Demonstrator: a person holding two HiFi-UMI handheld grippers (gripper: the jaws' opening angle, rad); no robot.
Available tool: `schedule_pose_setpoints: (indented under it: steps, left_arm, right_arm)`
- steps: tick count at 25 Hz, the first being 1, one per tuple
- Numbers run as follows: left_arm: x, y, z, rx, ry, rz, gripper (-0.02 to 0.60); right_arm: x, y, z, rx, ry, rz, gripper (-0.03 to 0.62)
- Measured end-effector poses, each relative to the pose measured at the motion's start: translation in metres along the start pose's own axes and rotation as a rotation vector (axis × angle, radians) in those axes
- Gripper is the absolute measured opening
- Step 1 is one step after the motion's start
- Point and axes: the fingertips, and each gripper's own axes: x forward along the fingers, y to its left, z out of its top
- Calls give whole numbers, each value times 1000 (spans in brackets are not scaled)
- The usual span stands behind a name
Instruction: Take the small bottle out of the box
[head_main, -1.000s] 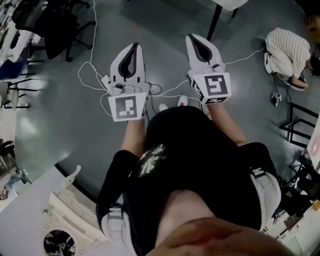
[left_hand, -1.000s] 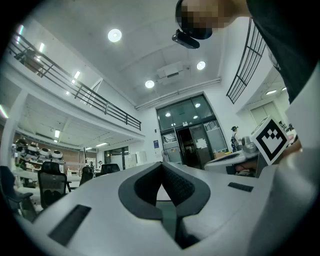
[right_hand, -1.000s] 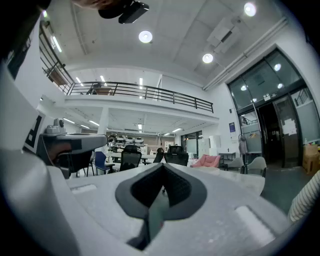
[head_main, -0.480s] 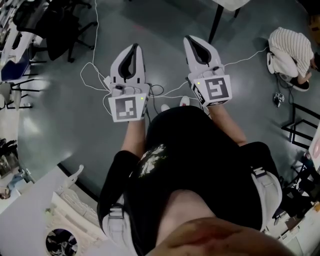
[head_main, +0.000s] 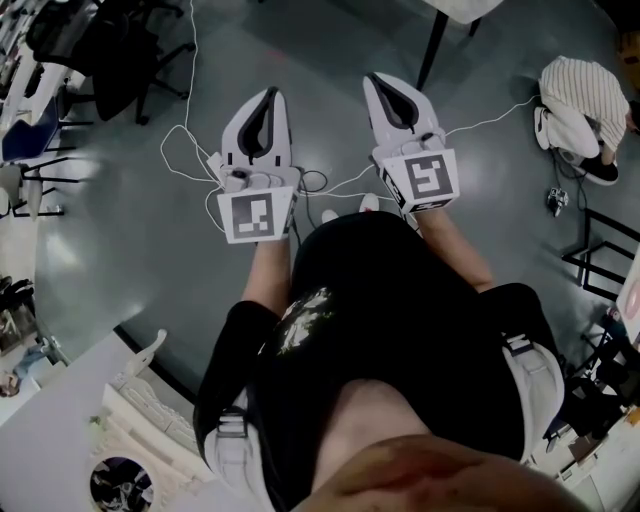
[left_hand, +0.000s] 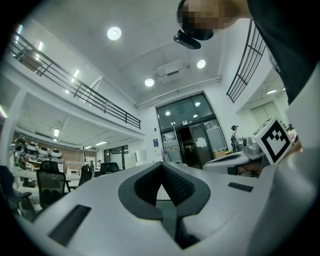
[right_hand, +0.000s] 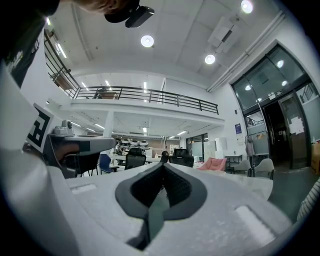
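Observation:
Neither a box nor a small bottle shows in any view. In the head view my left gripper (head_main: 268, 92) and right gripper (head_main: 385, 78) are held side by side in front of the person's body, over the grey floor (head_main: 120, 250). Each carries its marker cube. Both point level into a large hall. The left gripper (left_hand: 161, 164) has its jaws closed together with nothing between them. The right gripper (right_hand: 163, 164) is closed the same way and is also empty.
A white table (head_main: 50, 440) with white moulded parts stands at the lower left. White cables (head_main: 185, 140) lie on the floor beneath the grippers. Nearby are an office chair (head_main: 110, 50), a table leg (head_main: 430, 45), a crouching person (head_main: 580, 100) and a black frame (head_main: 600, 250).
The right gripper has drifted slightly to the left. The crouching person at the upper right has shifted a little. The left gripper has barely moved.

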Motion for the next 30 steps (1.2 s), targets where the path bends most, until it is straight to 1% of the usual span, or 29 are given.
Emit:
schedule_pose_setpoints:
  steps: [10,14,22,25,27,30]
  left_arm:
    - [11,-3,-1,5,2,-4,12]
    - [16,-6,-1,7,0,-9,12]
    - [16,-16,-3,-20,10,-17,12]
    - [16,-18,-5,-5,-2,-19,12]
    - [16,-24,-8,17,-22,-22,12]
    - [18,-46,-12,4,-21,-18,12]
  right_arm:
    - [4,-7,5,7,-35,17,-6]
    - [6,-12,4,11,-33,17,-6]
    - [0,-16,5,8,-23,9,-6]
    - [-2,-18,3,7,-19,15,-6]
    - [-8,-22,2,1,-17,15,-6]
    - [-24,-32,0,-10,-17,20,-6]
